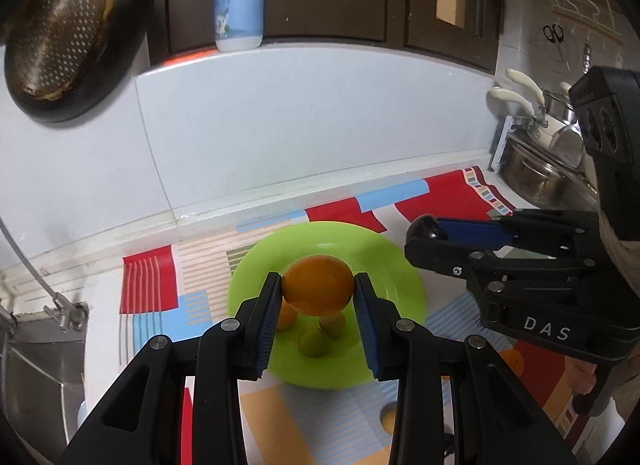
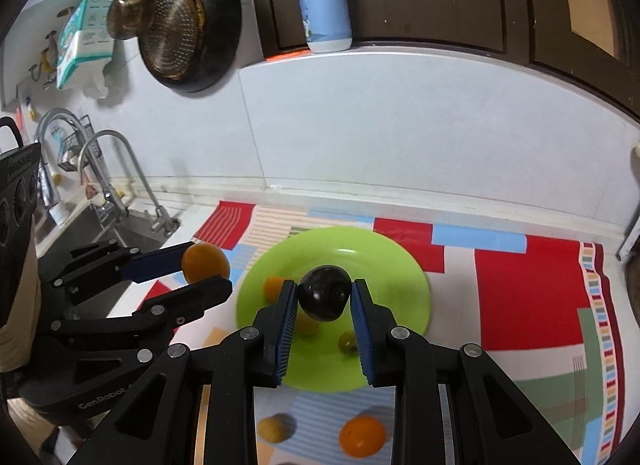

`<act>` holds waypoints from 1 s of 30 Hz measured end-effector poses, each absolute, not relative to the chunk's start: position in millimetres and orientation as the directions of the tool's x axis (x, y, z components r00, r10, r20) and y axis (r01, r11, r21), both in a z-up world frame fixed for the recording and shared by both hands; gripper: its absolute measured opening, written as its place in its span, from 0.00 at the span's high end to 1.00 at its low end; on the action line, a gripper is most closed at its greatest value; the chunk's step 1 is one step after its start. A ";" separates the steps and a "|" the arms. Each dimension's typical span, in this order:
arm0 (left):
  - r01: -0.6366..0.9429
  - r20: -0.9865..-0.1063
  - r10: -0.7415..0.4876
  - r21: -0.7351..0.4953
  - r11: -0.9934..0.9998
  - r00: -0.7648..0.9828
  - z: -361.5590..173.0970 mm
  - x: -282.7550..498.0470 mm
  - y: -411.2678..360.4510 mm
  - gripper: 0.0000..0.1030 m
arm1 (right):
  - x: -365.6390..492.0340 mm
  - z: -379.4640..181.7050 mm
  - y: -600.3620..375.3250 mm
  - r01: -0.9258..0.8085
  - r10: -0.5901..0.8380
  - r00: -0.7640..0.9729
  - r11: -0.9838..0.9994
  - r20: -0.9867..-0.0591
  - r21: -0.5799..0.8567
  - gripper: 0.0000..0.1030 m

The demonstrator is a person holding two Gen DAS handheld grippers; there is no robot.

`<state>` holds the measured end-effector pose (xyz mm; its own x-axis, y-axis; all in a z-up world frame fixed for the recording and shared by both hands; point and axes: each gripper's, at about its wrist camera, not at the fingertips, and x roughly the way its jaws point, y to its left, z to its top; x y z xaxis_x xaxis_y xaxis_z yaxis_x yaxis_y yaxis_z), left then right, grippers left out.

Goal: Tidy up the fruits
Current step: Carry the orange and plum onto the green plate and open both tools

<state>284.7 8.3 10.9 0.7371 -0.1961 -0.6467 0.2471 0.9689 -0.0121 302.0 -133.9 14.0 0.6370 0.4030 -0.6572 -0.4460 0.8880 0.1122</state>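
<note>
In the left wrist view my left gripper [image 1: 318,281] is shut on an orange fruit [image 1: 318,289], held above a green plate [image 1: 400,277]. Under it on the plate lie small fruits [image 1: 314,343], partly hidden. My right gripper [image 1: 420,237] hovers at the plate's right edge, shut on a dark round fruit [image 1: 426,227]. The right wrist view shows that dark fruit [image 2: 325,295] between the right gripper's [image 2: 323,285] blue pads, over the plate [image 2: 392,285]. The left gripper [image 2: 208,267] carries the orange fruit [image 2: 205,263] at the plate's left edge.
A colourful patterned mat [image 2: 520,285] covers the counter. On it, in front of the plate, lie an orange [image 2: 362,435] and a small yellow fruit [image 2: 274,427]. A sink with faucets [image 2: 112,185] is at the left, pots [image 1: 536,177] at the right, a pan [image 1: 72,33] on the wall.
</note>
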 end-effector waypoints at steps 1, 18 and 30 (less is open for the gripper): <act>0.249 -0.652 -0.199 -0.016 0.968 0.732 9.8 288.1 8.3 0.65 | 307.7 11.7 -133.5 -0.445 0.404 0.630 0.888 -0.663 0.118 0.72; 0.253 -0.747 -0.203 -0.048 0.966 0.634 -44.0 370.4 14.3 0.65 | 391.4 -45.0 -123.1 -0.444 0.378 0.500 0.884 -0.780 0.144 0.72; 0.274 -0.787 -0.204 -0.045 0.961 0.583 -73.6 405.7 8.3 0.65 | 423.8 -74.5 -123.1 -0.441 0.360 0.439 0.885 -0.823 0.152 0.72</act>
